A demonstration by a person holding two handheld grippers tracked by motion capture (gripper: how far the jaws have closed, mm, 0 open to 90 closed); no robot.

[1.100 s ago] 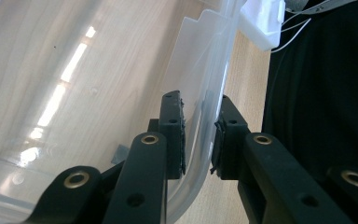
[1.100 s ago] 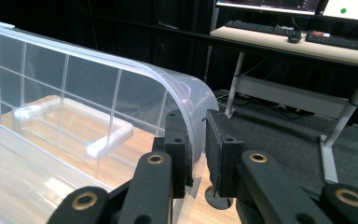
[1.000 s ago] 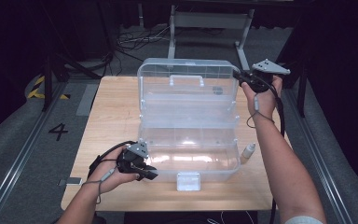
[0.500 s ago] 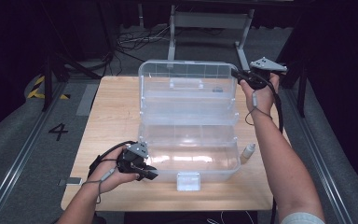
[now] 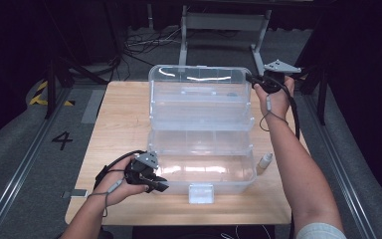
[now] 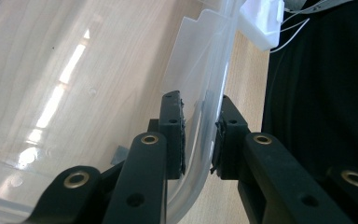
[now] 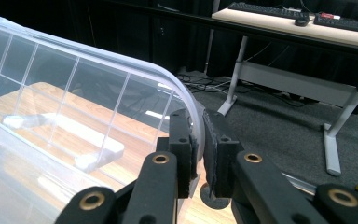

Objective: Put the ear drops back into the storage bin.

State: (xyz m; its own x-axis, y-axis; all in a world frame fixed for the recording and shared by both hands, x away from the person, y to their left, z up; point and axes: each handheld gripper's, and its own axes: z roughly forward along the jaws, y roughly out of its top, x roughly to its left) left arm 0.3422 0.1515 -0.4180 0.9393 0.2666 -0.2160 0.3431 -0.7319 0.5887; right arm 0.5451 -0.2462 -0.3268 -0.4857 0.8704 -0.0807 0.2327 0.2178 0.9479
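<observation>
Clear plastic storage box open on wooden table, left gripper straddling base wall unclamped, right gripper clamped on raised lid's rim.

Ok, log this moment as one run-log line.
scene: clear plastic box open on wooden table | left gripper: astride box front wall | right gripper: clamped on lid rim | small bottle beside box
</observation>
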